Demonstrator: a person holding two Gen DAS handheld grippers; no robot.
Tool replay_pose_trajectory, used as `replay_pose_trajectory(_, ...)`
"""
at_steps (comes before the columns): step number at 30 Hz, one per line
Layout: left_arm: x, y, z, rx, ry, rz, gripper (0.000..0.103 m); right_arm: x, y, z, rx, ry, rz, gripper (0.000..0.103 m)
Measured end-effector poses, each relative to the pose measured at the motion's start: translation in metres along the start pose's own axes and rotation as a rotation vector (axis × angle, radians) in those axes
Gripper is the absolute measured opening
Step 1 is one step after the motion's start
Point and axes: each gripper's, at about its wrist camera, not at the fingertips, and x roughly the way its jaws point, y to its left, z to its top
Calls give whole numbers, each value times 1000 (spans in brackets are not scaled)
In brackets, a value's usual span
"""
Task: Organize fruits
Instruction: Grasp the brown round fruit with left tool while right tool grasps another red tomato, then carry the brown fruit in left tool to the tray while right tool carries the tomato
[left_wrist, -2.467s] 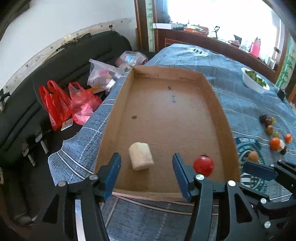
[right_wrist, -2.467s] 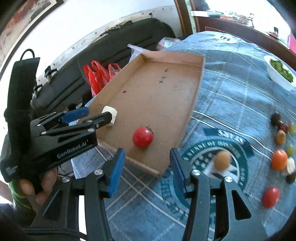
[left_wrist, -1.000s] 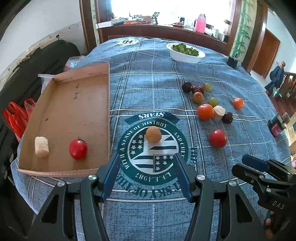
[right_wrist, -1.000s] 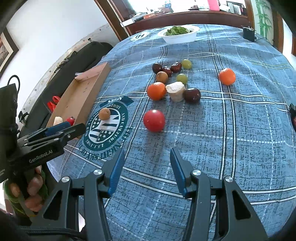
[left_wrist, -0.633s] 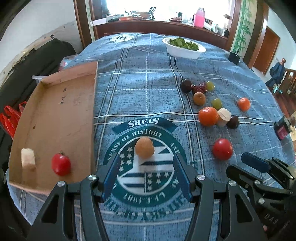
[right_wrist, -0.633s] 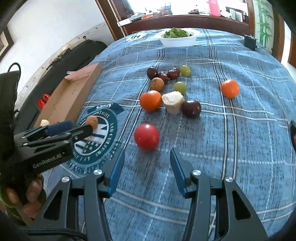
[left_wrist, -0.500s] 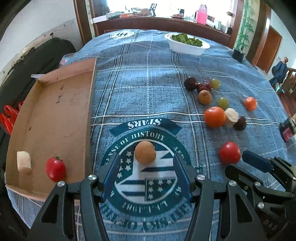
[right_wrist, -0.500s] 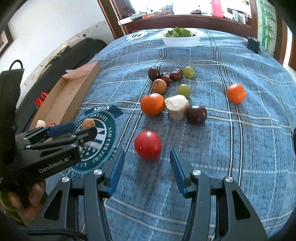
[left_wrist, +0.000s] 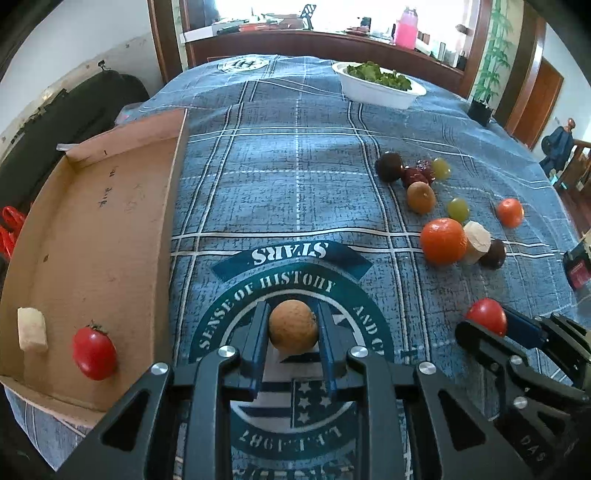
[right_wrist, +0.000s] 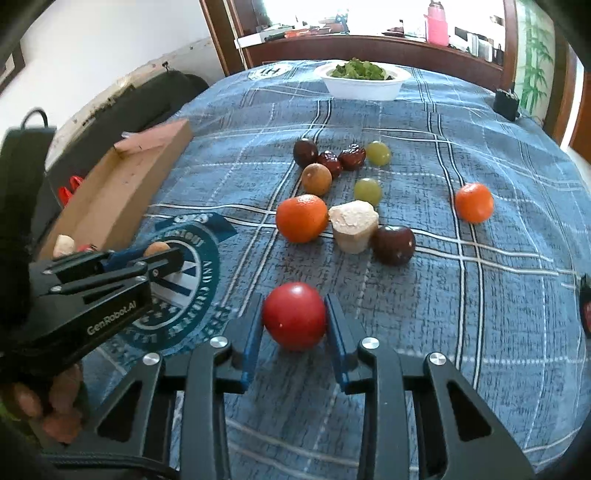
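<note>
Both hand-held grippers newly closed: left hand-held gripper (left_wrist: 291, 332), round brown fruit (left_wrist: 293, 329)

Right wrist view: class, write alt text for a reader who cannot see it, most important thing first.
The right gripper closes its blue fingers on a red tomato resting on a blue plaid tablecloth. Beyond lie two oranges, grapes, dark fruits and a pale chunk. At left, the left gripper holds a brown fruit near a cardboard tray.

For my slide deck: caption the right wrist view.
Right gripper closed around a red tomato on the blue tablecloth.
</note>
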Motion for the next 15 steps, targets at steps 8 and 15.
replay_pose_trajectory(8, -41, 12, -7, -23, -77, -20, 24, -39, 3, -2, 38, -64, 69, 35)
replay_pose_trajectory(15, -79, 40, -16, -62, -149, -32, 24, -55, 18, -3, 30, -86, 102, 35)
